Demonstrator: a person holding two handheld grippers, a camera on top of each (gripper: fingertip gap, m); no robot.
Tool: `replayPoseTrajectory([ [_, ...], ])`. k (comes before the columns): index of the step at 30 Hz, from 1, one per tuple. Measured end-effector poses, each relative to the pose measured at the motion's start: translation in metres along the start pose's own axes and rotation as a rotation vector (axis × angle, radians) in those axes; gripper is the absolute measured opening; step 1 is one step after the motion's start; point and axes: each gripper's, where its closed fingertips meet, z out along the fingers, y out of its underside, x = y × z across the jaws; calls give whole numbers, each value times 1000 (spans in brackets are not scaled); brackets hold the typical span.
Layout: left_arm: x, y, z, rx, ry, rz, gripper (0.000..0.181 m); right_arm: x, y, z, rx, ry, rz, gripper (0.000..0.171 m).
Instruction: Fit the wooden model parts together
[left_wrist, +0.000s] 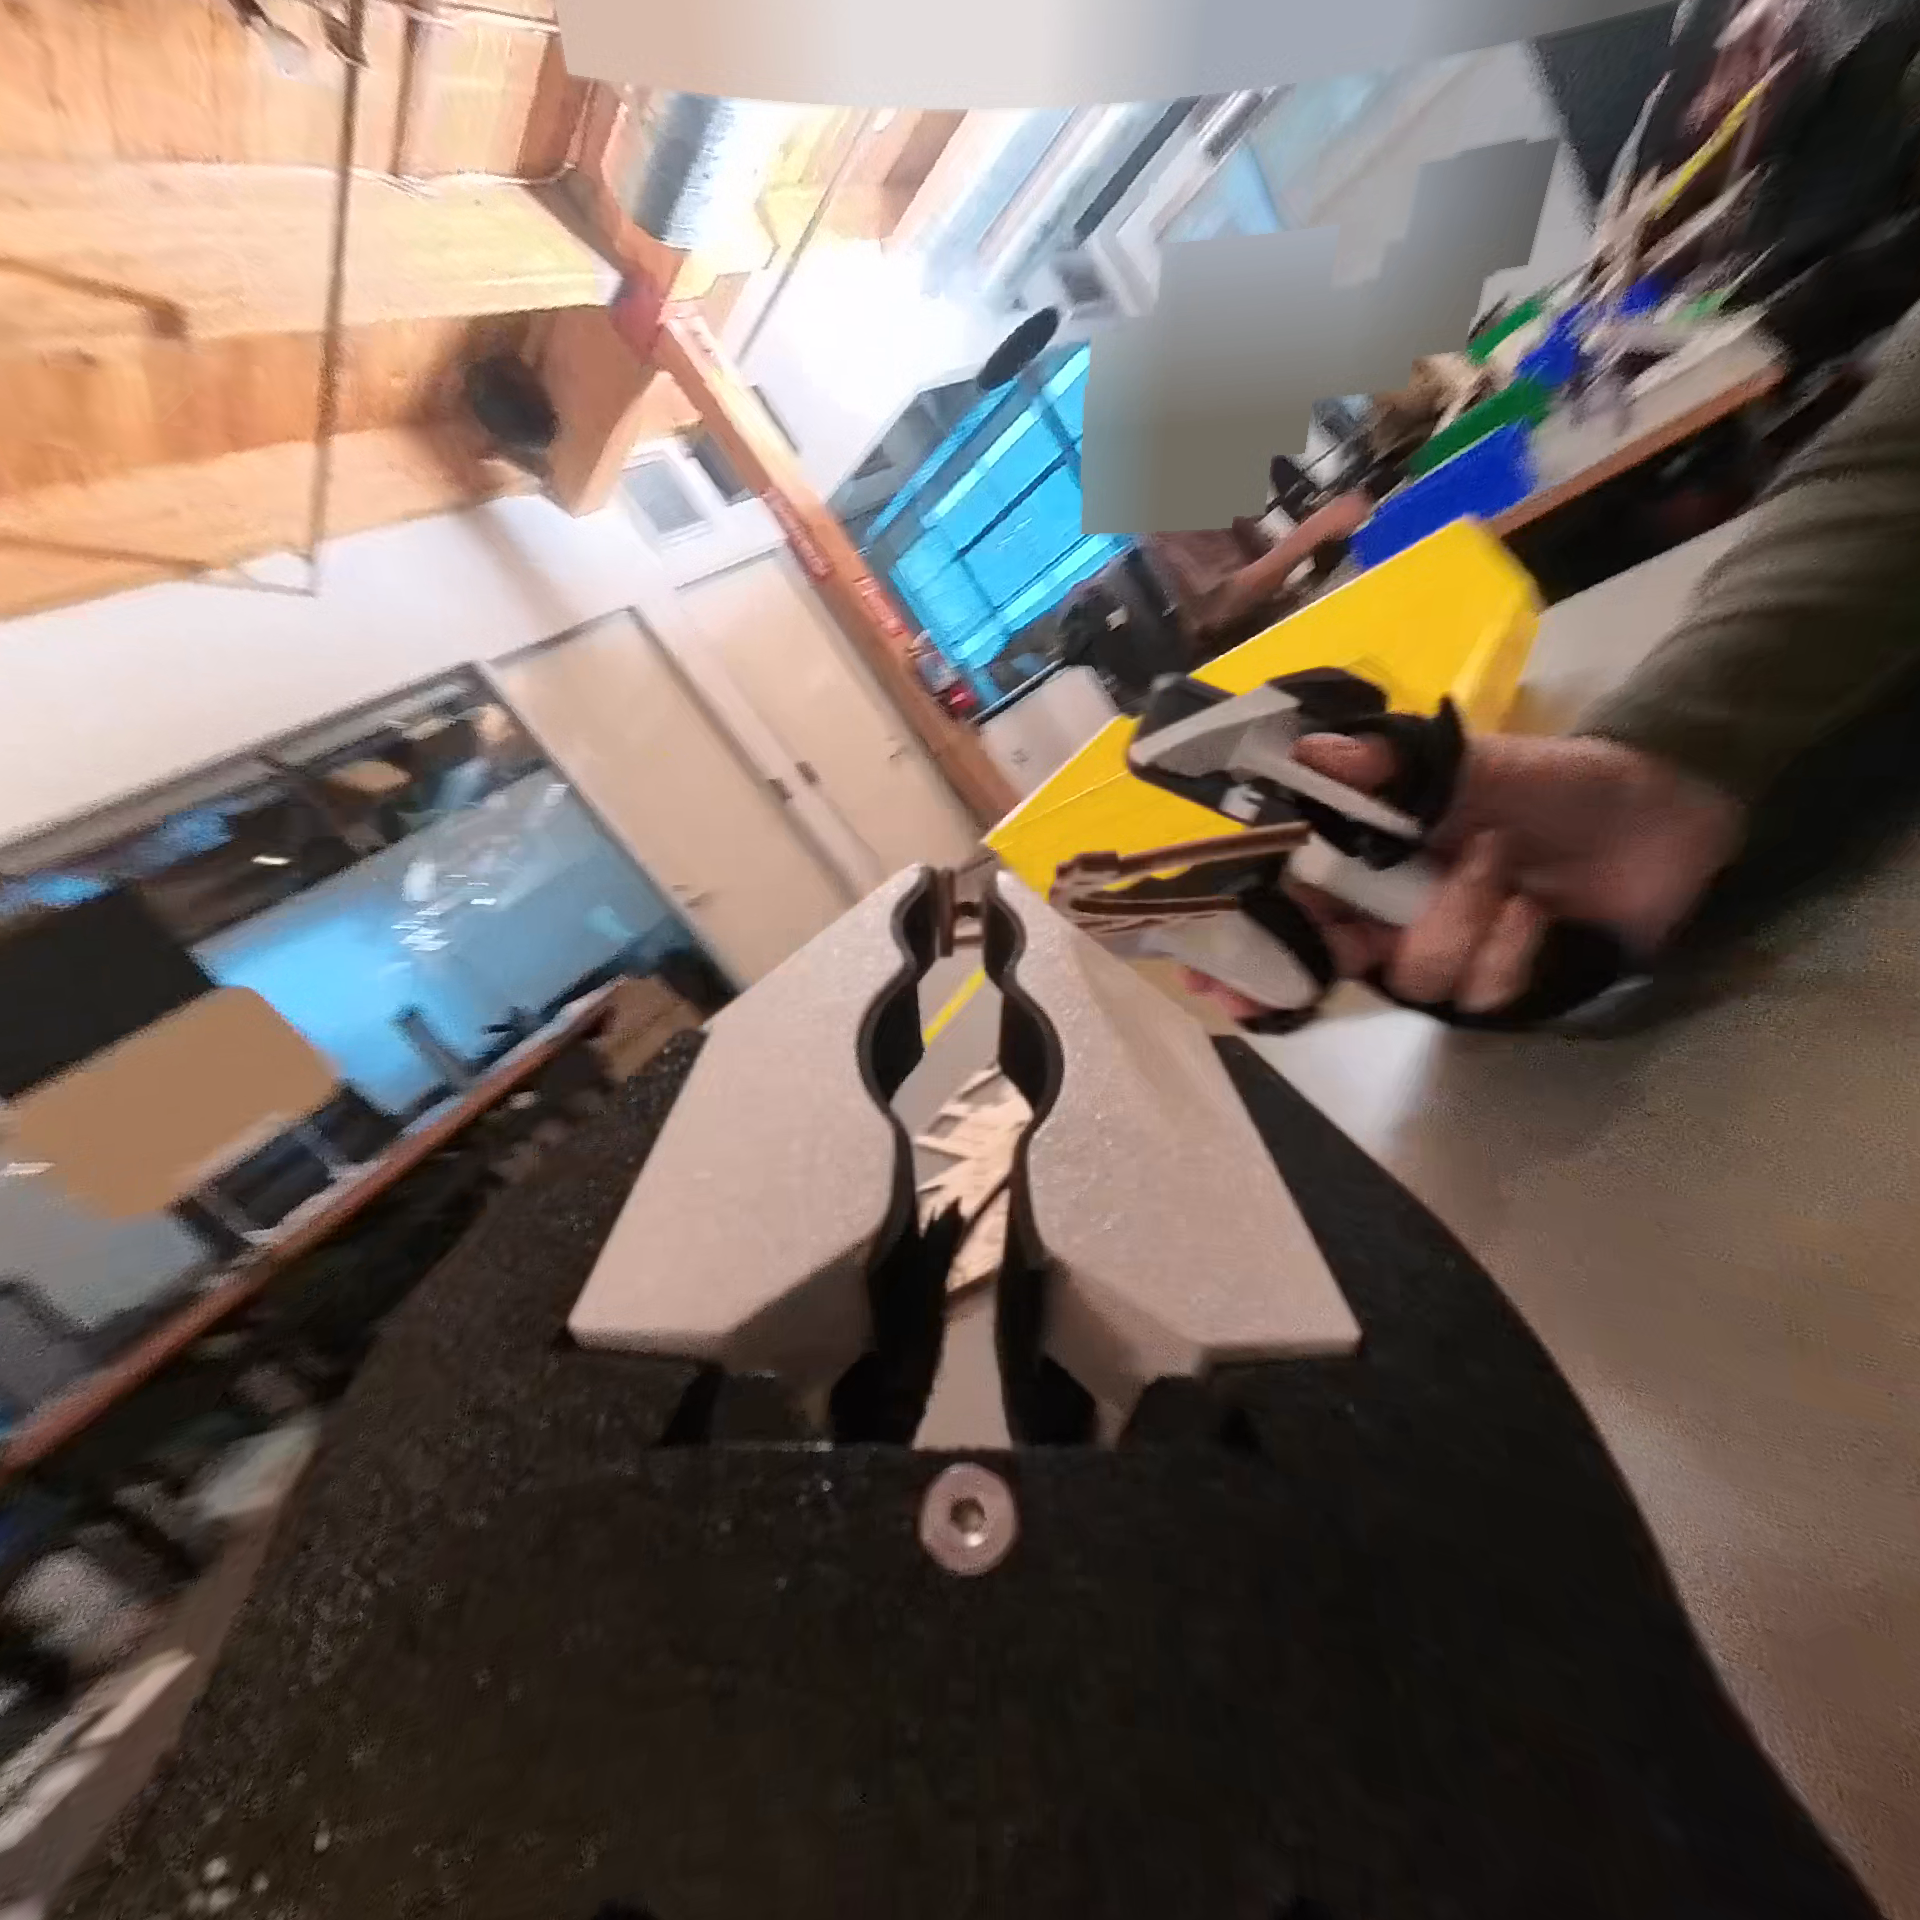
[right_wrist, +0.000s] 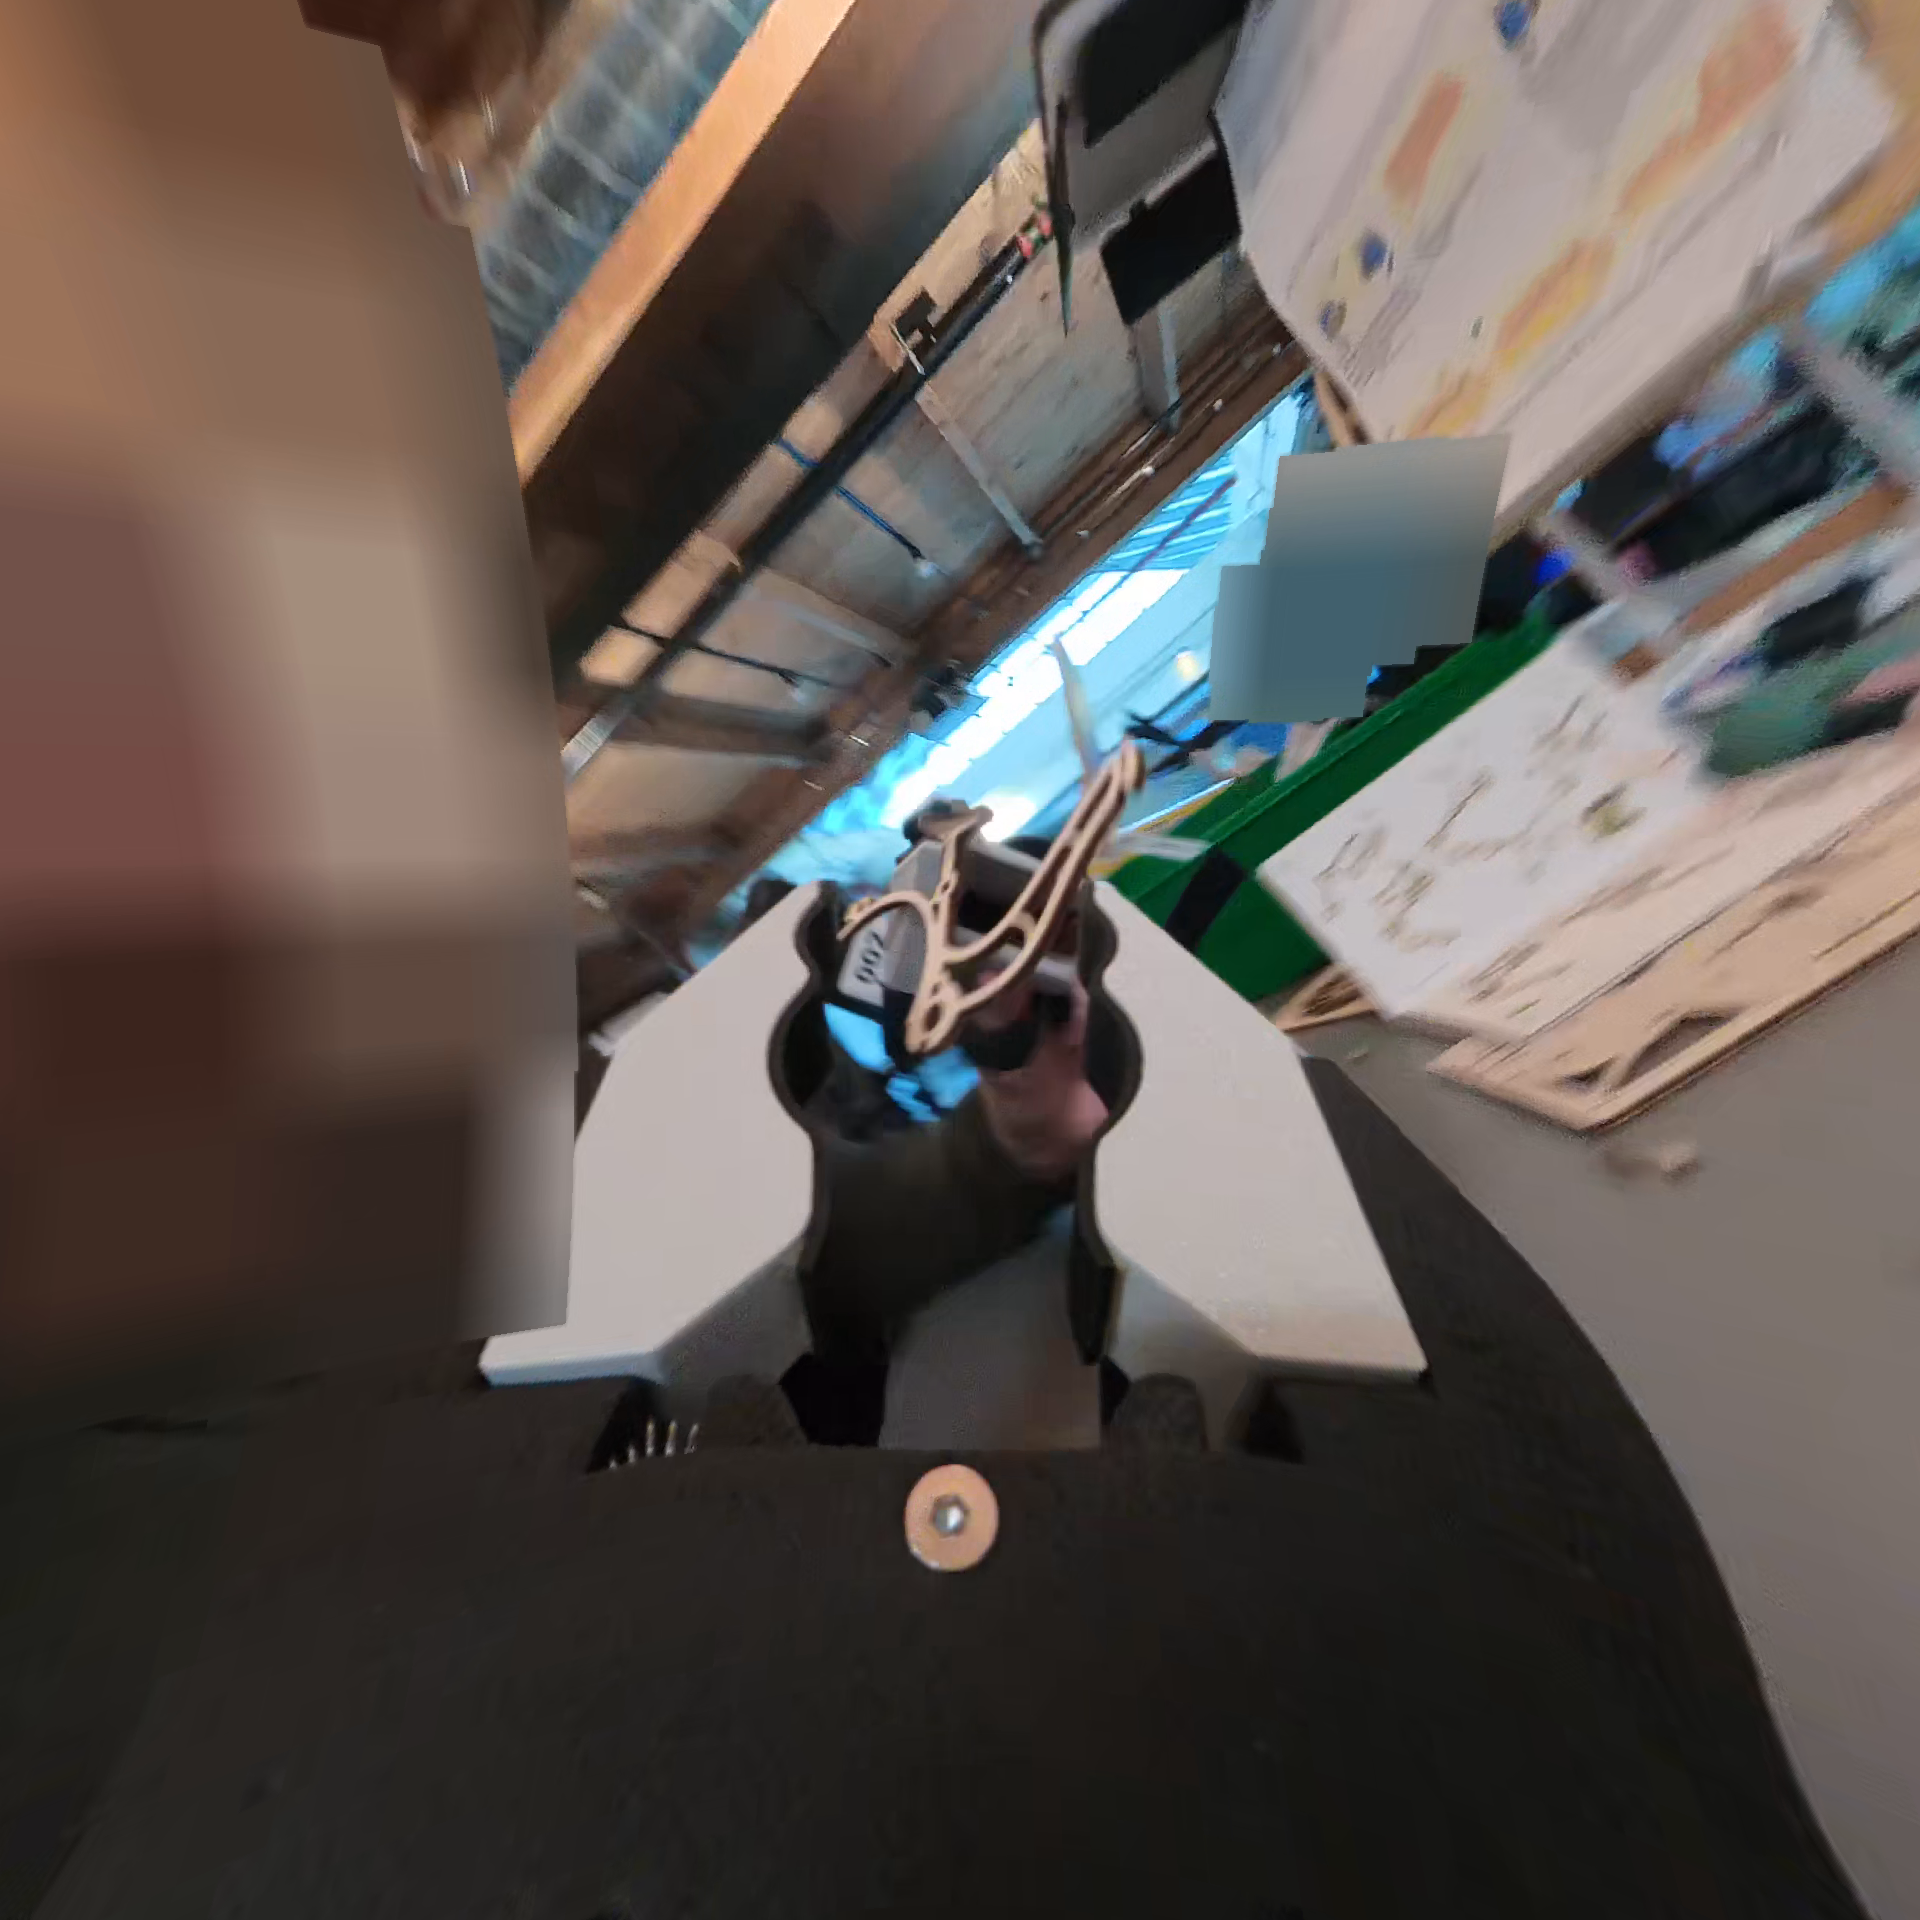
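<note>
My left gripper (left_wrist: 963, 906) is shut on a small wooden part (left_wrist: 958, 920), pinched at its fingertips and held up off the grey table (left_wrist: 1558, 1299). To its right a hand holds my right gripper (left_wrist: 1179, 862), which grips a flat openwork wooden piece (left_wrist: 1174, 868) pointing toward the small part, a short gap away. In the right wrist view my right gripper (right_wrist: 956, 914) holds that curved openwork piece (right_wrist: 1003, 925) across its tips. The left gripper (right_wrist: 883, 961) and the hand holding it show just behind, blurred.
A yellow bin (left_wrist: 1351, 665) stands on the table behind the right gripper. Blue and green bins (left_wrist: 1455, 488) lie farther back. Punched wooden sheets (right_wrist: 1558, 935) and a green bin (right_wrist: 1309, 821) lie at the right. Loose wooden bits (left_wrist: 977, 1153) lie below my left fingers.
</note>
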Motion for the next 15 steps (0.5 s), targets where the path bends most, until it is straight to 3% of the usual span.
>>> replayPoseTrajectory([
  [3, 0, 6, -3, 37, 117, -184, 5, -11, -10, -4, -87, 29, -404, 53],
  [8, 21, 16, -9, 67, 383, -440, 5, -18, 26, -9, -403, 17, -1028, 59],
  [15, 44, 16, -14, 66, 563, -527, 5, -17, 78, -9, -679, -79, -1068, 48],
])
